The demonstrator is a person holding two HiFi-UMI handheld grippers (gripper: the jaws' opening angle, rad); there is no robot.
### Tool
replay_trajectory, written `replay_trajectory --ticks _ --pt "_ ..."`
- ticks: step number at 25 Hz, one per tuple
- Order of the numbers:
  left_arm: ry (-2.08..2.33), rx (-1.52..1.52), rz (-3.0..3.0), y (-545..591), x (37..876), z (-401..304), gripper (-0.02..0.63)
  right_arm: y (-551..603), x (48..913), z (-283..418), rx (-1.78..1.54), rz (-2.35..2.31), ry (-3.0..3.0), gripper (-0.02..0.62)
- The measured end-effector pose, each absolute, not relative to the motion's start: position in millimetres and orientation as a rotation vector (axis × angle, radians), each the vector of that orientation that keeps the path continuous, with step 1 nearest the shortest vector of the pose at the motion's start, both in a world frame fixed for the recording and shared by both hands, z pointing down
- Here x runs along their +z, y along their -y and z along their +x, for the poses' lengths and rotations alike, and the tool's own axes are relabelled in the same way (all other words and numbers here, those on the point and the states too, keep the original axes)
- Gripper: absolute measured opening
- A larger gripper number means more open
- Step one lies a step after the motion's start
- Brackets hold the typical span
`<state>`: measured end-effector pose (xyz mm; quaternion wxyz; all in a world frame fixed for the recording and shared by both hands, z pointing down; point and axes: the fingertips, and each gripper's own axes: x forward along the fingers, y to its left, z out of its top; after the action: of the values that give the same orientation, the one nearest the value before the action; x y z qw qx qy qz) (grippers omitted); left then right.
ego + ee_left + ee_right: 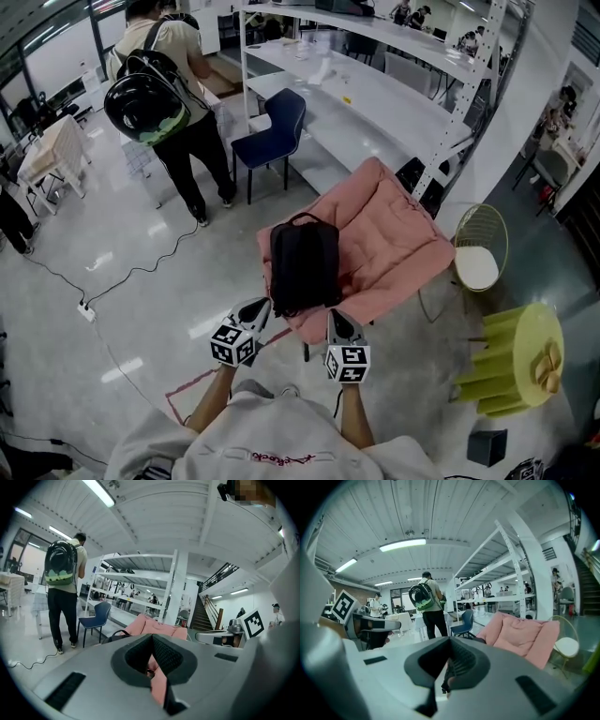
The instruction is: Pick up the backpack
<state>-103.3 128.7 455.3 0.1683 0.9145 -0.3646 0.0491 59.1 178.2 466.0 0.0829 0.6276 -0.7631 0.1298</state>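
Observation:
A black backpack (pixel 305 262) lies flat on a pink cushioned chair (pixel 403 234), its carry handle pointing away from me. My left gripper (pixel 257 309) is shut and empty, just short of the backpack's near left corner. Just as near to its right corner is my right gripper (pixel 338 321), also shut with nothing in it. In the left gripper view the pink chair (pixel 159 626) shows over the closed jaws, with the backpack's handle (pixel 117 634) peeking up. In the right gripper view the chair (pixel 520 637) stands to the right and the backpack's dark edge (pixel 477 640) shows just above the jaws.
A person wearing a black and green backpack (pixel 150 98) stands at the back left beside a blue chair (pixel 277 127). White shelving with long tables (pixel 375 103) runs behind. A gold wire chair (pixel 480 253) and a yellow round table (pixel 525 361) stand to the right. A cable and power strip (pixel 86 311) lie on the floor at left.

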Motion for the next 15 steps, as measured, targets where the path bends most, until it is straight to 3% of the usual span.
replay_trajectory --ticks 15 --pt "1.048 0.129 2.567 -100.1 483.0 -104.0 0.009 -147.8 491.9 58.7 0.393 1.809 2.265 0.018"
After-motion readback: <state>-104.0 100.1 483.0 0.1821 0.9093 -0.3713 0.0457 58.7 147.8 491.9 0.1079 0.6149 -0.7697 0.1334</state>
